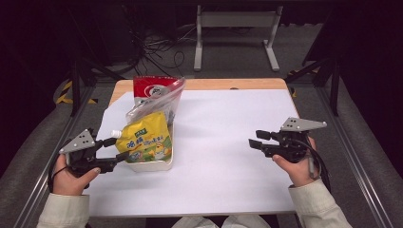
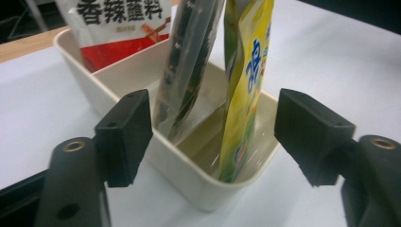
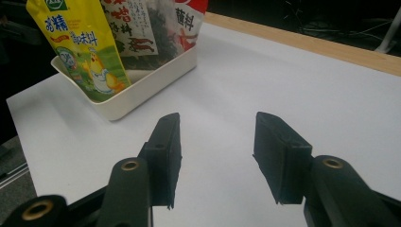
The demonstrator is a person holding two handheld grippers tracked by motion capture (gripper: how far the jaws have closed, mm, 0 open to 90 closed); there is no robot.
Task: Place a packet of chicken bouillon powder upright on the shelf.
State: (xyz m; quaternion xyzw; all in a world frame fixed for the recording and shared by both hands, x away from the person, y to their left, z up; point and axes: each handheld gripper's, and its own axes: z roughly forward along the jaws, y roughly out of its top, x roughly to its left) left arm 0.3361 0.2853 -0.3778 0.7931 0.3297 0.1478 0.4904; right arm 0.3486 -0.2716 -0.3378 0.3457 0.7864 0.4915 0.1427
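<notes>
Two grippers: both spread wide, nothing held
Left gripper [image 2: 215, 137]: jaws straddle near end of cream tray [image 2: 189, 177], no clear contact
Yellow pouch [image 2: 246, 94]: upright in tray, between left jaws
Right gripper [image 3: 217, 156]: over bare white tabletop [image 3: 283, 80], well apart from tray
</notes>
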